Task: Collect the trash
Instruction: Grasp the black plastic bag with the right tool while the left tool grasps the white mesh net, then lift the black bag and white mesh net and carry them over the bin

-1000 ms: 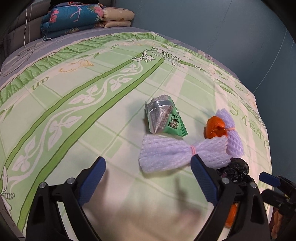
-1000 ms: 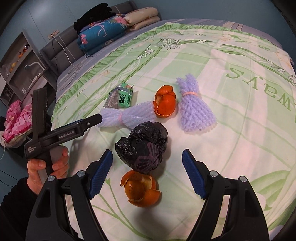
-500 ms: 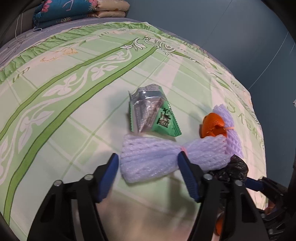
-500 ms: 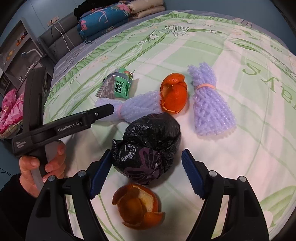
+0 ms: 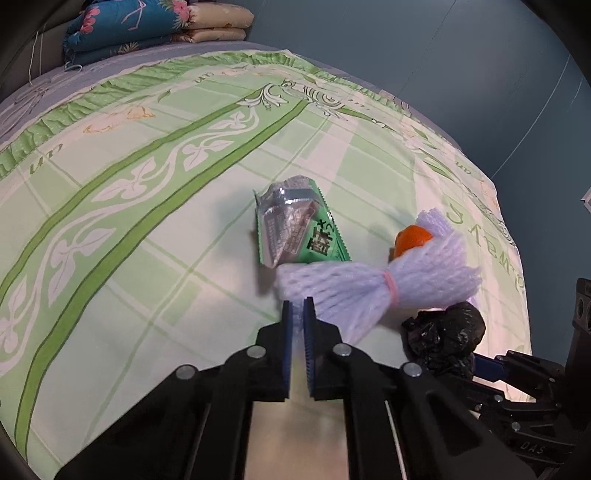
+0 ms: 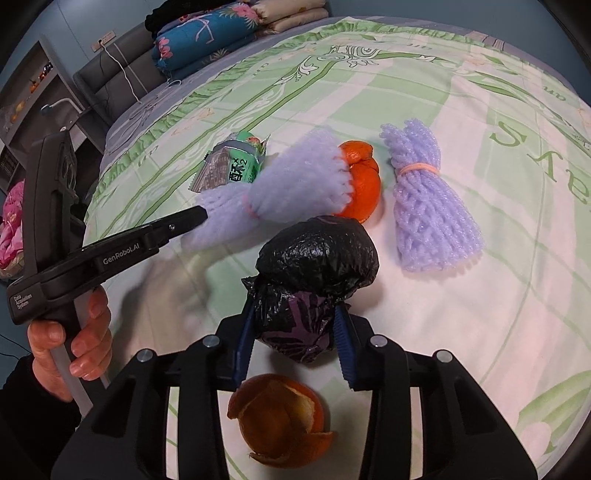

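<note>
The left camera sits low on the left gripper [image 5: 297, 308] and looks forward across the bed [image 5: 147, 229] toward the blue wall [image 5: 424, 55]. It is very close to a purple foam net [image 5: 362, 284].

The right camera sits on the right gripper [image 6: 295, 332] and looks down and across the bed from a bit higher, toward the folded blankets [image 6: 207, 33]. A black bag [image 6: 317, 254] is right in front of it.

Both views show the green wrapper [image 5: 295, 229], the foam net, the black bag and the blankets. Each view shows the other gripper at its edge.
</note>
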A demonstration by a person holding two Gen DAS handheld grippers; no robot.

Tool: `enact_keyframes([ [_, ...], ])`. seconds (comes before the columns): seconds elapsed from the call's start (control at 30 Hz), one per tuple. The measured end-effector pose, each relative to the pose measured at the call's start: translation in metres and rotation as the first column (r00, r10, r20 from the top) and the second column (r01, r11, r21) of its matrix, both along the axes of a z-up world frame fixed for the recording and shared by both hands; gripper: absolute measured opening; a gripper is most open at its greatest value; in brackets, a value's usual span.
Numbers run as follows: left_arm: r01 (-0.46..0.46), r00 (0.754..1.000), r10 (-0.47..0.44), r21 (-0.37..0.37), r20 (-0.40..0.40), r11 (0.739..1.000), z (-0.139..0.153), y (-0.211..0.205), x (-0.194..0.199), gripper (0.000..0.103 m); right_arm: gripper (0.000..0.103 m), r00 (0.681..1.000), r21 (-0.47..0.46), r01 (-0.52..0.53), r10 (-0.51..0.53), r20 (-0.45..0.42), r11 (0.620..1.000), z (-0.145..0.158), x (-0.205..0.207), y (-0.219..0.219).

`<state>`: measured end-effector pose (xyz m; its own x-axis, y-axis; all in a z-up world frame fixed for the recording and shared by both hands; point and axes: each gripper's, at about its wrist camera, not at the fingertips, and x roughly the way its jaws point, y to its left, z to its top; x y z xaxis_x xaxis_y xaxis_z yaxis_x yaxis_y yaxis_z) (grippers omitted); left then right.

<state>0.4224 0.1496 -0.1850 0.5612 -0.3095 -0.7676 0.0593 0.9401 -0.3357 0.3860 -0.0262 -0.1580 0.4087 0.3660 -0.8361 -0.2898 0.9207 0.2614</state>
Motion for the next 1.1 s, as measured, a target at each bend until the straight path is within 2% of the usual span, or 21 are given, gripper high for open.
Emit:
enact_keyframes([
  [0.13,0.001,1.000,-0.001,0.015,0.001,1.000,0.000,-0.002,-0.005,0.005,0.036,1.000,0.015,0.025,-0.025,0.002,1.000,0.008,-0.005,-0.010],
  [0.5,-0.010,1.000,0.010,-0.008,0.020,1.000,0.019,0.005,-0.026,0.005,0.036,0.997,0.062,0.060,-0.063,0.039,0.996,0.041,-0.034,-0.033],
  [1.1,-0.012,0.994,0.019,-0.064,0.105,0.998,0.077,0.007,-0.111,0.005,0.037,0.992,0.101,0.048,-0.059,0.114,0.994,0.089,-0.094,-0.054],
])
